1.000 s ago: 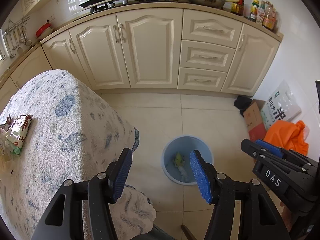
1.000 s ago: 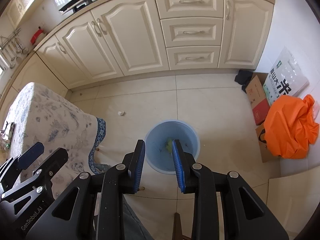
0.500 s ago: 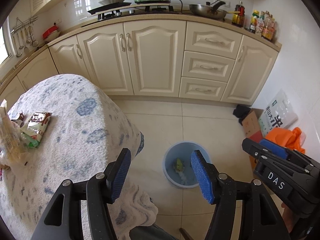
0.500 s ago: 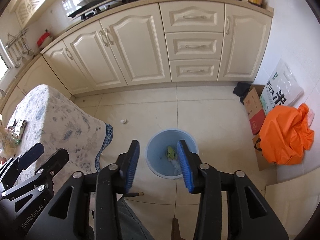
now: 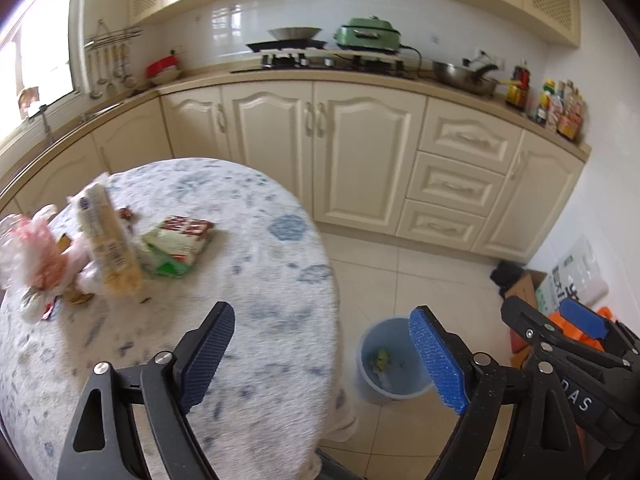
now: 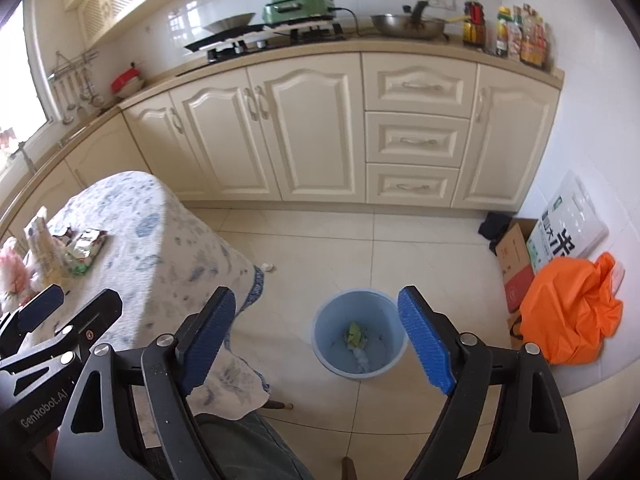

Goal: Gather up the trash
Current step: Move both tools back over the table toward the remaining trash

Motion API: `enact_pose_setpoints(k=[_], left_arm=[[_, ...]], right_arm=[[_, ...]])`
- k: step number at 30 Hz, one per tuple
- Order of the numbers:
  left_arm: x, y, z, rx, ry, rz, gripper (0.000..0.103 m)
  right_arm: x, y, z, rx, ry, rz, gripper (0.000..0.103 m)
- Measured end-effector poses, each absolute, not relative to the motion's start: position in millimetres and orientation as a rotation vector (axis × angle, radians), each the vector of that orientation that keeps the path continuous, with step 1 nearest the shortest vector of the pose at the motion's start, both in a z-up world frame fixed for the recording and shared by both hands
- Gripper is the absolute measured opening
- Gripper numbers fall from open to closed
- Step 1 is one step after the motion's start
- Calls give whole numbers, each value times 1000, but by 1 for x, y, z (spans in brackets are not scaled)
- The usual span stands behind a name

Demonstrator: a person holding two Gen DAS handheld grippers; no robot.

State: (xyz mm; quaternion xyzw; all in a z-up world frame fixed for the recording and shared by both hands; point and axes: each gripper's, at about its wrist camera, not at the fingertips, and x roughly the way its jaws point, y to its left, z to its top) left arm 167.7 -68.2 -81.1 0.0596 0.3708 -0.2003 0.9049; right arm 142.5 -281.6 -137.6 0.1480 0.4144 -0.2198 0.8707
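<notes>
A: Reading "GenRobot.AI" on the left gripper [image 6: 48, 320], "DAS" on the right gripper [image 5: 560, 332]?
B: Yep. Both jaws opening wide, nothing btwn. Trash [image 5: 176, 240] sitting on table [image 5: 280, 280] at 10 o'clock; bin [image 6: 360, 308] at 6.

Bright daylight from the left window [image 5: 36, 52], fisheye-bent edges, slight motion blur.

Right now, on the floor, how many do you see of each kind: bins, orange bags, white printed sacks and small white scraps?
Bin: 1 (blue, some trash already inside)
Orange bag: 1
White printed sack: 1 (leaning on the wall)
Small white scrap: 1 (by the table's edge)
Total: 4
</notes>
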Motion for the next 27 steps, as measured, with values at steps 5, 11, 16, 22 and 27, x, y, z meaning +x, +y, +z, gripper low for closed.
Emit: enact_pose_setpoints(k=[5, 11, 16, 22, 27], left_arm=[[144, -34, -70, 84, 721, -298, 98], [115, -1, -65, 39, 711, -227, 102], [102, 22, -61, 9, 717, -155, 102], [94, 47, -58, -31, 725, -75, 102], [100, 62, -55, -69, 742, -16, 102]], right_arm=[[151, -252, -129, 256, 856, -396, 86], [160, -220, -125, 216, 856, -320, 86], [172, -193, -126, 175, 868, -250, 86], [187, -159, -123, 125, 872, -155, 86], [202, -134, -125, 105, 885, -81, 86]])
